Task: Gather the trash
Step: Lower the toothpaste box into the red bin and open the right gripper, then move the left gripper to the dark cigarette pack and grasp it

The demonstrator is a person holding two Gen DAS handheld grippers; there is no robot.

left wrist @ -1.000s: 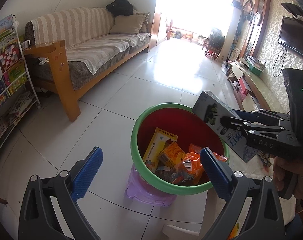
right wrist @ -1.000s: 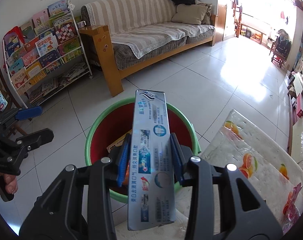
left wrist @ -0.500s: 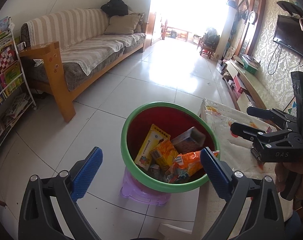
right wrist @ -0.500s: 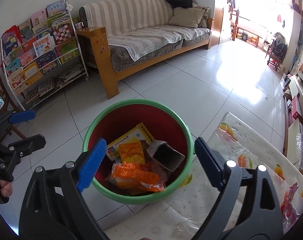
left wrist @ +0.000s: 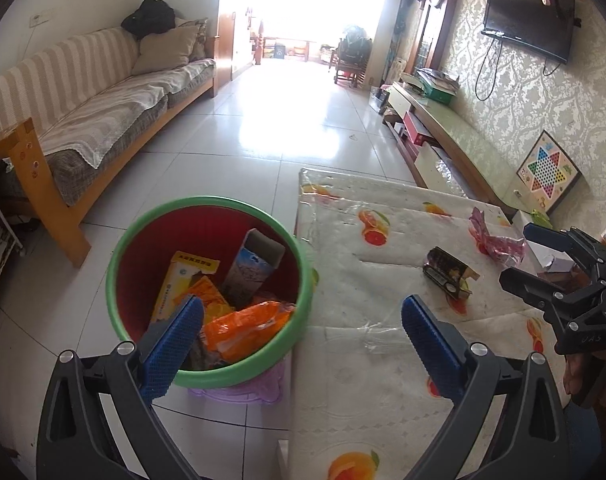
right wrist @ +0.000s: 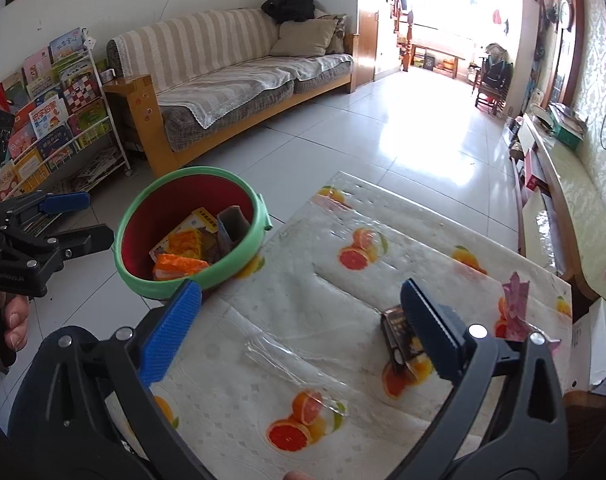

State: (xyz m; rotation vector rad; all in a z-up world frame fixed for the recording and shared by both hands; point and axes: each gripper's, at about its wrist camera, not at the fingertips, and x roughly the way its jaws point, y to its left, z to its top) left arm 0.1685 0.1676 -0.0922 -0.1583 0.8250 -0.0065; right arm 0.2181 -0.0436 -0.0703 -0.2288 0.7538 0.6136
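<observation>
A red bin with a green rim stands on a purple stool beside the table. In it lie a toothpaste box, an orange wrapper and a yellow box. On the fruit-print cloth rest a small dark box and a pink wrapper. My left gripper is open and empty between bin and table. My right gripper hangs over the cloth, its jaws still opening with nothing between them; its right finger partly hides the dark box.
A striped sofa lines the far left wall, with a rack of children's books beside it. A low TV cabinet runs along the right wall. A white carton sits just past the table's right edge.
The right gripper opened and let the toothpaste box drop into the bin. Both grippers then swung right, from above the bin towards the table.
</observation>
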